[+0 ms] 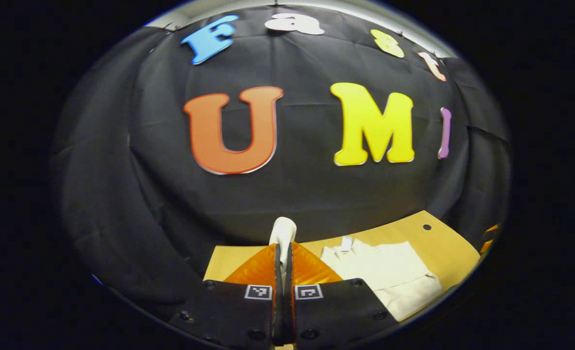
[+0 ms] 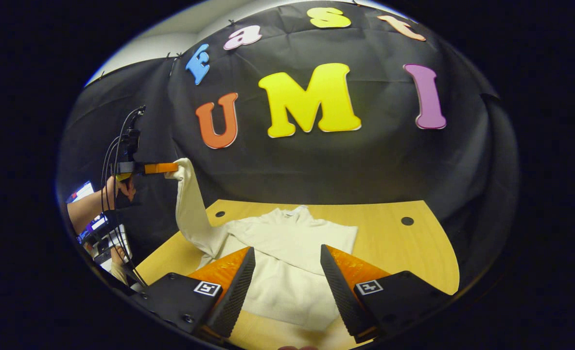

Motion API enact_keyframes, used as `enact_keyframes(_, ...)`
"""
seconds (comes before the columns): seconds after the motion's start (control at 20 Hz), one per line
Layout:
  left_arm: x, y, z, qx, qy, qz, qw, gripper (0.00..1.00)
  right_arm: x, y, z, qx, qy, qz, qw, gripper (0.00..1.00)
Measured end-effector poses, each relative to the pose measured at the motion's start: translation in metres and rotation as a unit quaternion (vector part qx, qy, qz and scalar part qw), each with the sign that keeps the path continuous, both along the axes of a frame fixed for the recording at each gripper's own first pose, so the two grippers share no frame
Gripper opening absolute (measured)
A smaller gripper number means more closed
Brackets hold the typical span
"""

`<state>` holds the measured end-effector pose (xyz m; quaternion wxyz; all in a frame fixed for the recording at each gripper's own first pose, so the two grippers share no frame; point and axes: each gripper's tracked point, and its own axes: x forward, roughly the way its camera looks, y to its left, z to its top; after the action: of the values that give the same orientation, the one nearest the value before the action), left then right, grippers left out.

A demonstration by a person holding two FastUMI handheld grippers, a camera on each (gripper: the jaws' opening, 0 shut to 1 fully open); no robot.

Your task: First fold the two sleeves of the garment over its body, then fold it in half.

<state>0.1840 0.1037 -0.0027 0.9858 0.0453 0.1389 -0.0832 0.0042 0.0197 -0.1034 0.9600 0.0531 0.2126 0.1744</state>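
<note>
Left gripper (image 1: 283,265), a two-finger tool with orange fingers on black mounts, has its fingers pressed together on the cuff end of a long cream knit sleeve (image 1: 284,233), which pokes up past the tips. In the right gripper view that same tool (image 2: 163,168) is held high at the left by a person's hand (image 2: 122,187), and the sleeve (image 2: 190,209) hangs from it in a slack band down to the cream garment (image 2: 287,257) lying flat on the light wooden table (image 2: 413,253). Lifting it this high probably frees the sleeve from the table so it can be carried over the body. Right gripper (image 2: 283,287) hovers over the garment's lower part with its fingers spread wide and nothing between them, likely ready to steady the cloth. The other sleeve seems already folded over the body, though the layers are hard to separate. The near hem lies partly behind the right gripper's fingers, and the person's arm is cut off at the edge.
</note>
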Motion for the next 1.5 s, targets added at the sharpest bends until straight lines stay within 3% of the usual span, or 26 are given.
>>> enact_keyframes(0.2, 0.02, -0.133, -0.017, 0.013, 0.015, -0.106, 0.994, 0.03, -0.013, -0.064, -0.001, 0.006, 0.0, -0.071, 0.997, 0.84)
enact_keyframes(0.45, 0.034, -0.251, -0.117, 0.01, 0.086, -0.186, 0.979, 0.03, -0.045, -0.131, -0.01, 0.008, 0.018, -0.146, 0.989, 0.84)
enact_keyframes(0.65, 0.036, -0.295, -0.213, 0.064, 0.16, -0.193, 0.966, 0.03, -0.065, -0.175, -0.019, 0.0, 0.039, -0.192, 0.981, 0.85)
enact_keyframes(0.8, 0.029, -0.315, -0.244, 0.075, 0.191, -0.193, 0.96, 0.0, -0.073, -0.193, -0.024, -0.005, 0.053, -0.212, 0.976, 0.84)
enact_keyframes(0.9, 0.03, -0.332, -0.248, 0.067, 0.182, -0.183, 0.964, 0.08, -0.074, -0.197, -0.022, -0.009, 0.053, -0.215, 0.975, 0.84)
enact_keyframes(1.05, 0.02, -0.348, -0.238, 0.034, 0.179, -0.204, 0.962, 0.19, -0.067, -0.194, -0.023, -0.013, 0.053, -0.209, 0.976, 0.84)
enact_keyframes(1.1, 0.015, -0.349, -0.232, 0.033, 0.178, -0.204, 0.962, 0.4, -0.063, -0.192, -0.022, -0.012, 0.052, -0.206, 0.977, 0.85)
enact_keyframes(1.15, 0.012, -0.352, -0.225, 0.024, 0.172, -0.206, 0.963, 0.52, -0.056, -0.188, -0.021, -0.01, 0.049, -0.202, 0.978, 0.85)
enact_keyframes(1.2, 0.007, -0.353, -0.217, 0.013, 0.167, -0.207, 0.964, 0.77, -0.05, -0.183, -0.019, -0.008, 0.047, -0.196, 0.98, 0.85)
enact_keyframes(1.25, 0.002, -0.35, -0.209, 0.004, 0.161, -0.206, 0.965, 0.71, -0.045, -0.175, -0.018, -0.013, 0.041, -0.189, 0.981, 0.85)
enact_keyframes(1.4, -0.014, -0.328, -0.18, -0.017, 0.134, -0.189, 0.973, 0.9, -0.031, -0.153, -0.014, -0.031, 0.025, -0.162, 0.986, 0.85)
enact_keyframes(1.5, -0.031, -0.303, -0.159, -0.03, 0.12, -0.168, 0.978, 0.93, -0.017, -0.136, -0.015, -0.04, 0.021, -0.146, 0.988, 0.84)
